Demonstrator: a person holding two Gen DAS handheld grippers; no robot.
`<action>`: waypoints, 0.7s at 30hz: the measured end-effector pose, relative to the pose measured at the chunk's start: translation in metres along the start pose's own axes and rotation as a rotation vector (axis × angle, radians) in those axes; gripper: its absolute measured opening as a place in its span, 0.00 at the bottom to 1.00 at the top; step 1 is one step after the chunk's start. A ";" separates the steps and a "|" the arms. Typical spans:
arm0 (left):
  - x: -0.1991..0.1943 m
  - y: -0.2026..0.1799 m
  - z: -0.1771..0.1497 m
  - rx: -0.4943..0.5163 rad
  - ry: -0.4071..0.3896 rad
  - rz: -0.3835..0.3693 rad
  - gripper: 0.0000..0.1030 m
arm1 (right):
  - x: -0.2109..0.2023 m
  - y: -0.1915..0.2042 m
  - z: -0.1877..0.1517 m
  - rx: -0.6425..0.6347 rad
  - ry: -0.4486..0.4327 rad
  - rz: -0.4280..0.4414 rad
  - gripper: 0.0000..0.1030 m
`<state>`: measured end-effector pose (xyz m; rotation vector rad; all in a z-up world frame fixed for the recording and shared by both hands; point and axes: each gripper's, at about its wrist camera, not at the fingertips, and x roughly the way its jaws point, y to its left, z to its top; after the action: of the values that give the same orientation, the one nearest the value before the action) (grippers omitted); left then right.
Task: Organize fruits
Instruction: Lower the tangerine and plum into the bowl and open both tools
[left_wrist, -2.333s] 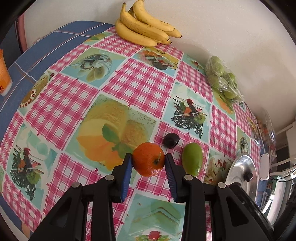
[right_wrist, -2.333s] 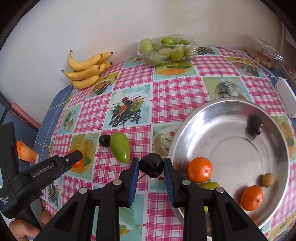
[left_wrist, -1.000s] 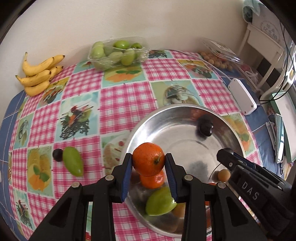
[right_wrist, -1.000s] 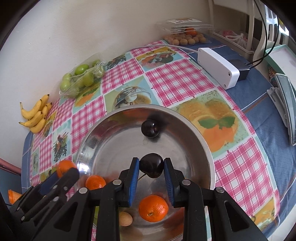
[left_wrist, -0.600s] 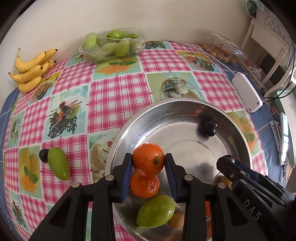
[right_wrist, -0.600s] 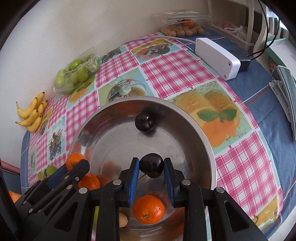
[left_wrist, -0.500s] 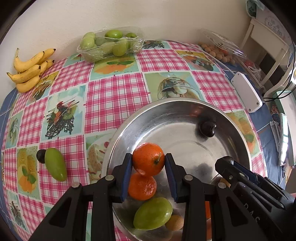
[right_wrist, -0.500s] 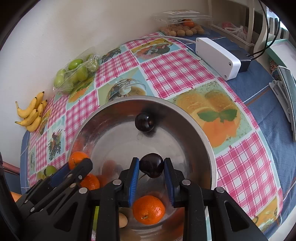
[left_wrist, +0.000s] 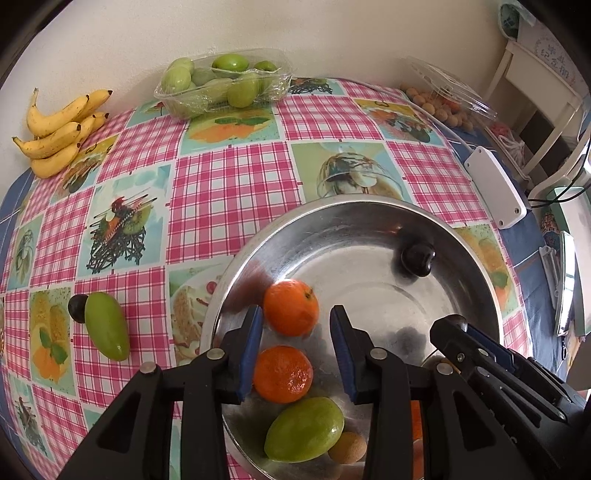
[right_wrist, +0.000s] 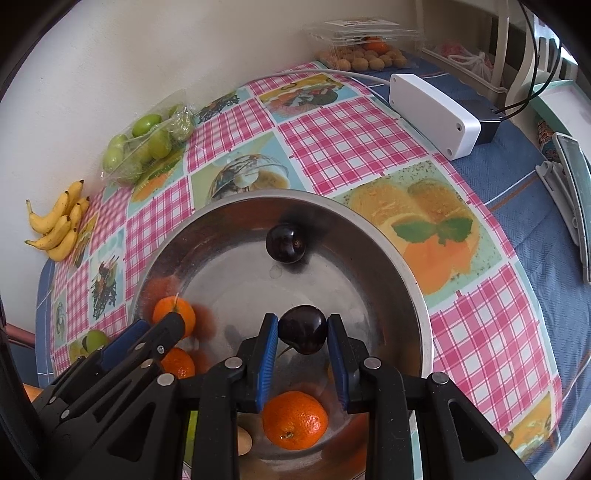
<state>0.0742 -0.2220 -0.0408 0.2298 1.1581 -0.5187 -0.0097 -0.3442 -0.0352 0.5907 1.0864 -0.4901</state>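
My left gripper (left_wrist: 296, 338) is open over the steel bowl (left_wrist: 332, 210). A tangerine (left_wrist: 291, 307) sits in the bowl just past its fingertips, apart from both pads. A second tangerine (left_wrist: 283, 373), a green mango (left_wrist: 303, 429) and a dark plum (left_wrist: 417, 257) also lie in the bowl. My right gripper (right_wrist: 302, 332) is shut on a dark plum (right_wrist: 303, 328) above the bowl (right_wrist: 406, 266). Another plum (right_wrist: 285, 243) and tangerines (right_wrist: 295, 419) lie below it.
A green mango (left_wrist: 106, 330) and a small dark plum (left_wrist: 76, 308) lie on the checked cloth left of the bowl. Bananas (left_wrist: 59, 134) and a tray of green fruit (left_wrist: 225, 83) stand by the wall. A white box (left_wrist: 495, 192) is at the right.
My left gripper has opened and let the tangerine go; it now rests in the bowl. My right gripper still holds the plum over the bowl.
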 end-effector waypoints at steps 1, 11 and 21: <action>-0.001 0.000 0.000 -0.001 -0.002 -0.002 0.44 | -0.001 0.000 0.000 -0.002 -0.001 -0.004 0.31; -0.023 0.019 0.004 -0.038 -0.039 0.021 0.55 | -0.022 0.000 0.004 -0.007 -0.056 -0.006 0.65; -0.027 0.061 0.001 -0.120 -0.042 0.090 0.70 | -0.022 0.009 0.003 -0.042 -0.058 -0.019 1.00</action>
<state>0.0976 -0.1630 -0.0205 0.1661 1.1283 -0.3719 -0.0105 -0.3380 -0.0124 0.5272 1.0456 -0.4966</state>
